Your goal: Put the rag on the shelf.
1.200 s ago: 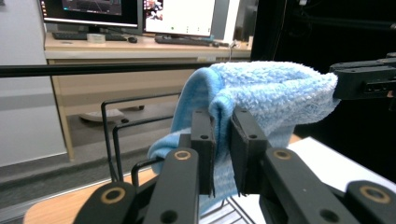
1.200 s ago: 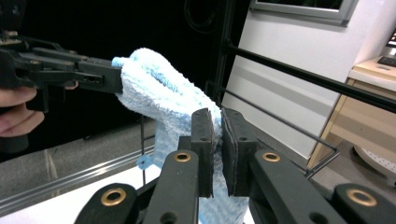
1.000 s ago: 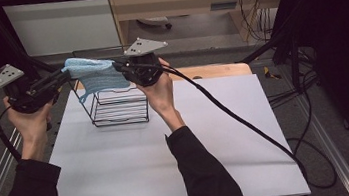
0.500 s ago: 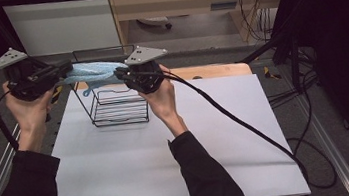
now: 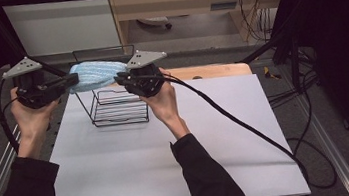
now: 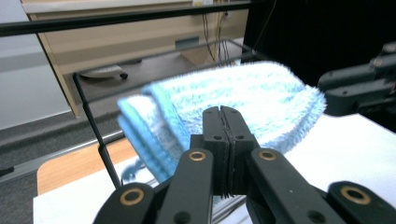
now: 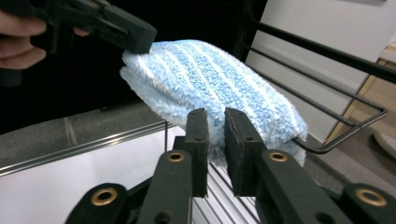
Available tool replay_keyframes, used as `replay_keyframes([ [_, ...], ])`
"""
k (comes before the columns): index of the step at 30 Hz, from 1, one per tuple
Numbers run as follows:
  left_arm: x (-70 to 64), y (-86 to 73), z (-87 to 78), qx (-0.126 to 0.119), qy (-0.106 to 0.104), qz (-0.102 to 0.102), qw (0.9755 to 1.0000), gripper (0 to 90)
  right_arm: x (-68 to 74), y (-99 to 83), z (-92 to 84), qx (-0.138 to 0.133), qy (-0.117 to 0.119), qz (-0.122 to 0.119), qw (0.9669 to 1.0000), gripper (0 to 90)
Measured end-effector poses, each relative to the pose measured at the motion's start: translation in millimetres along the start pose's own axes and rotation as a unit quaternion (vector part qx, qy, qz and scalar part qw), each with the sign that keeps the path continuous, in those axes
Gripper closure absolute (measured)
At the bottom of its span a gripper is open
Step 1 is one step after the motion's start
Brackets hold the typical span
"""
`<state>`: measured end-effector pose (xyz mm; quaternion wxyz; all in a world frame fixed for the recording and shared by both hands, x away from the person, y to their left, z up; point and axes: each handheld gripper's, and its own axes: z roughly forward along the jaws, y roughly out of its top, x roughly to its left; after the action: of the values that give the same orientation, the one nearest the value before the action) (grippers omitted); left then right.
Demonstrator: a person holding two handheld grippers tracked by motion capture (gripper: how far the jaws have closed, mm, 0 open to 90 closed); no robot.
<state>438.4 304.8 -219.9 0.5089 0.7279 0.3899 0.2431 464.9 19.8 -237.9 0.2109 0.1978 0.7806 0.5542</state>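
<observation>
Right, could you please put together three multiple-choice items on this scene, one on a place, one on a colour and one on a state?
1. Where is the towel?
A. flat on the table
B. up over the wire basket
C. on the floor

2. What colour is the wire basket?
A. black
B. red
C. white

3. What state is the towel in?
A. spread out in one layer
B. tied in a knot
C. folded in layers

Answers:
1 B: the high view shows it up at the basket's top, off the table.
2 A: its wires are dark against the white tabletop.
3 C: the left gripper view shows stacked edges at its end.
</observation>
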Motion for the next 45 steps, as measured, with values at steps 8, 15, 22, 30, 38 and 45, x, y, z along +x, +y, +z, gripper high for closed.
replay_keyframes([
  [8,-0.1,-18.8,6.7,0.026,-0.003,0.008,0.9996,89.0,-0.7,1.3,-0.3,-0.007,0.015,0.020,0.9997,73.9],
  [15,2.8,-32.8,17.6,0.036,-0.001,0.003,0.9993,89.2,-3.0,-10.3,12.7,0.034,0.027,0.050,0.9978,89.3],
  [22,7.1,-43.6,31.9,0.043,0.008,-0.001,0.9991,89.4,-9.1,-28.0,25.7,0.050,0.017,0.066,0.9965,90.0],
  [30,12.1,-45.2,40.5,0.032,0.020,-0.011,0.9992,89.4,-15.4,-38.7,33.3,0.041,0.000,0.076,0.9963,90.0],
  [38,12.2,-45.0,33.6,0.023,0.010,-0.015,0.9996,88.8,-12.7,-36.8,29.0,0.032,0.003,0.064,0.9974,86.3],
  [45,8.3,-38.1,18.3,0.014,0.001,-0.015,0.9998,82.4,-6.9,-27.4,16.3,0.014,0.014,0.061,0.9979,76.2],
])
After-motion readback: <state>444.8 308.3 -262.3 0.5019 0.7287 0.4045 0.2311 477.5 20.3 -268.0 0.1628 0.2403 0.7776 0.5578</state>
